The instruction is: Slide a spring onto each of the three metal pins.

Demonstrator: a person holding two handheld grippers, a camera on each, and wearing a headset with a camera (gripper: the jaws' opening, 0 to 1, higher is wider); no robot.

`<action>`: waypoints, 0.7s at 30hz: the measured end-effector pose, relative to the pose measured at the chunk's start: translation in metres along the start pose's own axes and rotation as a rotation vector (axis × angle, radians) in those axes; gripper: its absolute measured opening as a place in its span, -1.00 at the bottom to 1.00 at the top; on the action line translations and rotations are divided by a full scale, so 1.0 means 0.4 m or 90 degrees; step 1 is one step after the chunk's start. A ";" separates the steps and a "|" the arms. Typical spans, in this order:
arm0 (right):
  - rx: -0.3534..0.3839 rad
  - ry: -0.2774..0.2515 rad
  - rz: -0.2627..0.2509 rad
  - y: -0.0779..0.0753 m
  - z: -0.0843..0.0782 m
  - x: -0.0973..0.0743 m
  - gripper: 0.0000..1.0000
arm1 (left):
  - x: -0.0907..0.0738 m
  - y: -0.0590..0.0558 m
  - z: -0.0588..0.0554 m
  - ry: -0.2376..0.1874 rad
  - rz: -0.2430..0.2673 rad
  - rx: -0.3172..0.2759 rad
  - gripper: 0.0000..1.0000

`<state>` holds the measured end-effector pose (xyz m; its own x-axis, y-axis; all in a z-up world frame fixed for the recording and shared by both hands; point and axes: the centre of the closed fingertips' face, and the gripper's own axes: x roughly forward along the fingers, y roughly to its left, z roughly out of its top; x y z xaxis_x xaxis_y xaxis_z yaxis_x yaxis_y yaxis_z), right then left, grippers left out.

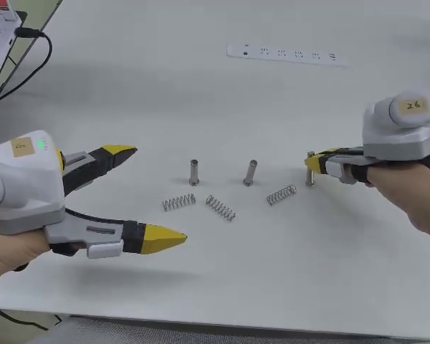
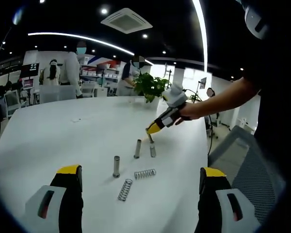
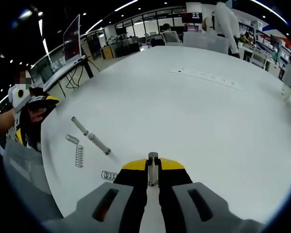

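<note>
My right gripper (image 1: 312,166) has its jaws pressed together on the third pin (image 1: 310,176), which it pinches upright just right of the middle pin (image 1: 249,173). The other pin (image 1: 194,172) stands free on the white table (image 1: 201,93), left of the middle pin. Three springs lie flat on my side of the middle pin: one (image 1: 281,195) to its right, one (image 1: 220,207) to its left, one (image 1: 179,202) further left. My left gripper (image 1: 150,193) hovers well left of the middle pin, jaws spread wide and holding nothing. A power strip (image 1: 283,54) lies far beyond the middle pin.
</note>
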<state>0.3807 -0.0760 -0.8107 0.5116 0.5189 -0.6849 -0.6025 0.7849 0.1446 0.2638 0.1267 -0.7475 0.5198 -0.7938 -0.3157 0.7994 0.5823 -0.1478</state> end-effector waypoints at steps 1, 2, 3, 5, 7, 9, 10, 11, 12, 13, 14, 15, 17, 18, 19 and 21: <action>0.000 -0.002 -0.001 0.000 -0.001 -0.001 -0.90 | 0.000 0.001 -0.001 0.000 0.000 0.000 0.97; 0.000 -0.005 -0.002 0.000 -0.001 -0.002 -0.90 | 0.000 0.000 -0.001 0.000 0.000 0.000 0.97; -0.002 -0.008 -0.001 0.001 -0.002 -0.003 -0.90 | 0.000 0.000 -0.001 0.000 0.001 0.001 0.97; -0.004 -0.013 0.000 0.002 -0.003 -0.004 -0.90 | -0.001 0.000 -0.002 0.001 0.001 0.000 0.97; -0.009 -0.017 -0.001 0.004 -0.004 -0.005 -0.90 | -0.001 0.001 -0.003 0.001 0.001 0.000 0.97; -0.011 -0.018 -0.001 0.006 -0.005 -0.006 -0.90 | 0.000 0.001 -0.003 0.000 0.002 0.000 0.97; -0.016 -0.020 0.001 0.009 -0.006 -0.007 -0.90 | 0.000 0.001 -0.003 0.001 0.001 0.001 0.97; -0.015 -0.020 0.001 0.010 -0.007 -0.008 -0.90 | 0.000 0.000 -0.002 0.000 0.000 0.000 0.97; -0.021 -0.021 0.001 0.011 -0.008 -0.010 -0.89 | 0.000 0.001 -0.002 -0.001 0.001 0.000 0.97; -0.028 -0.022 0.001 0.013 -0.010 -0.011 -0.89 | 0.000 0.002 -0.001 -0.002 0.002 0.001 0.97; -0.032 -0.023 0.001 0.014 -0.011 -0.013 -0.89 | 0.000 0.003 -0.001 -0.002 0.002 0.000 0.97; -0.031 -0.024 0.000 0.013 -0.012 -0.014 -0.89 | 0.000 0.003 -0.002 -0.001 0.001 0.000 0.97; -0.034 -0.025 0.000 0.013 -0.014 -0.016 -0.89 | 0.000 0.005 -0.002 -0.001 0.002 0.001 0.97; -0.037 -0.025 -0.001 0.013 -0.015 -0.017 -0.89 | -0.001 0.005 -0.001 -0.003 0.003 0.000 0.97; -0.037 -0.026 -0.002 0.013 -0.015 -0.019 -0.89 | -0.001 0.006 -0.001 -0.003 0.004 0.001 0.97; -0.037 -0.026 -0.002 0.015 -0.018 -0.022 -0.89 | -0.001 0.006 0.000 -0.004 0.003 0.001 0.97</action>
<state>0.3685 -0.0782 -0.8090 0.5372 0.5311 -0.6552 -0.6352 0.7658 0.1000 0.2654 0.1283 -0.7478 0.5258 -0.7917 -0.3110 0.7970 0.5863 -0.1450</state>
